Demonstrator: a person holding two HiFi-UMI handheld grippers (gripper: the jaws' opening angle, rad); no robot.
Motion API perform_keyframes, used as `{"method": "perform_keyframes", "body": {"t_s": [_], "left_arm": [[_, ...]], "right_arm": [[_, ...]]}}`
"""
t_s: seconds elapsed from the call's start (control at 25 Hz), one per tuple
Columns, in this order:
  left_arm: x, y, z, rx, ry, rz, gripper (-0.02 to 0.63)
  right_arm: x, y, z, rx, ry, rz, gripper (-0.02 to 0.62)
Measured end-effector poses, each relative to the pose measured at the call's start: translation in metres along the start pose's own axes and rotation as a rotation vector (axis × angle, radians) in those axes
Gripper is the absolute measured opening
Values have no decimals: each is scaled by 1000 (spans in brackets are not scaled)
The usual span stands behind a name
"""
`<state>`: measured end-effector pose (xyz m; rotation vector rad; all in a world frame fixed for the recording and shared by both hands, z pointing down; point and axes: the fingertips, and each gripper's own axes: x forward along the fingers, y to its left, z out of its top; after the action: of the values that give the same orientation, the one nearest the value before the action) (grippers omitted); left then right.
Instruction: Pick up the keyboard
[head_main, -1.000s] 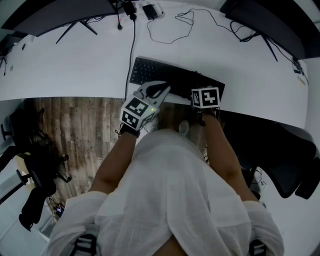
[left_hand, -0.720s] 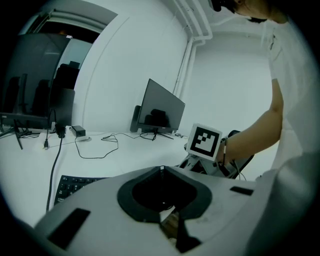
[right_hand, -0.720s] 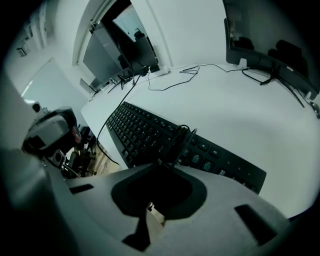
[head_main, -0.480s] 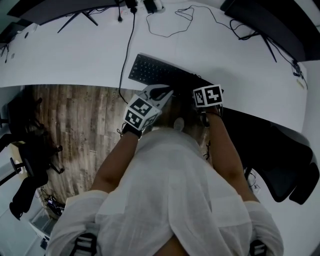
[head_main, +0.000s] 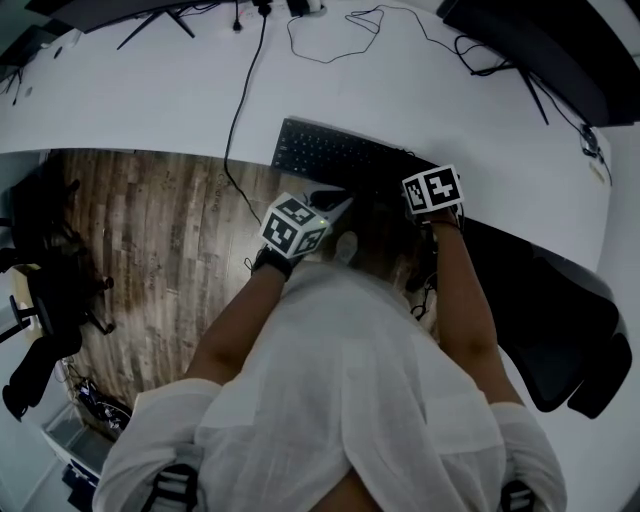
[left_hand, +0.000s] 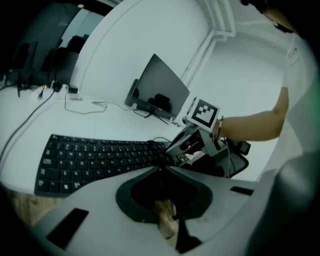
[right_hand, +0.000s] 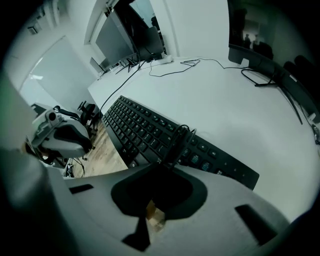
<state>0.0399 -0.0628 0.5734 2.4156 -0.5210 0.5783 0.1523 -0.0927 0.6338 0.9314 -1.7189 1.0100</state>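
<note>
The black keyboard (head_main: 335, 152) lies slanted at the near edge of the white desk (head_main: 150, 100), its left near corner hanging over the wooden floor. A loop of black cable (right_hand: 181, 135) rests on its keys. My right gripper (head_main: 418, 180), under its marker cube, points steeply down at the keyboard's right near edge. In the right gripper view the right gripper (right_hand: 164, 164) is shut on that edge. My left gripper (head_main: 345, 200) is shut and holds nothing. It hovers just in front of the keyboard's (left_hand: 95, 160) near edge, with the left gripper (left_hand: 161, 168) close beside the right one.
Monitor stands, loose cables and a power strip (head_main: 300, 8) sit at the back of the desk. A monitor (left_hand: 160, 87) stands beyond the keyboard. A black office chair (head_main: 570, 330) is at the right, and another chair (head_main: 40, 300) stands on the floor (head_main: 150, 230) at the left.
The keyboard has slid toward me so that its left corner now overhangs the desk edge. The left gripper has dropped back off the keys to the near edge. The right gripper moved with the keyboard.
</note>
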Motion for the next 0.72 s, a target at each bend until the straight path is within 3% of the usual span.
{"method": "perform_keyframes", "body": {"t_s": [0.16,0.36,0.52,0.72], "left_arm": [[24,-14,-8,-351,-95,-95,28],[59,-32,-23,-697,-164,-243,146],[78,-26,-34,-841,-182,-291,201],[74,-22,-37,-905,-235,-388,249]], "right_arm": [[-1,-1,-5,-19,0,7,31],[-3,1,-13,-35,11,24,34],[-6,-3,-17,-28,17,34,34],[-8,-9,-20,-20,18,41,34]]}}
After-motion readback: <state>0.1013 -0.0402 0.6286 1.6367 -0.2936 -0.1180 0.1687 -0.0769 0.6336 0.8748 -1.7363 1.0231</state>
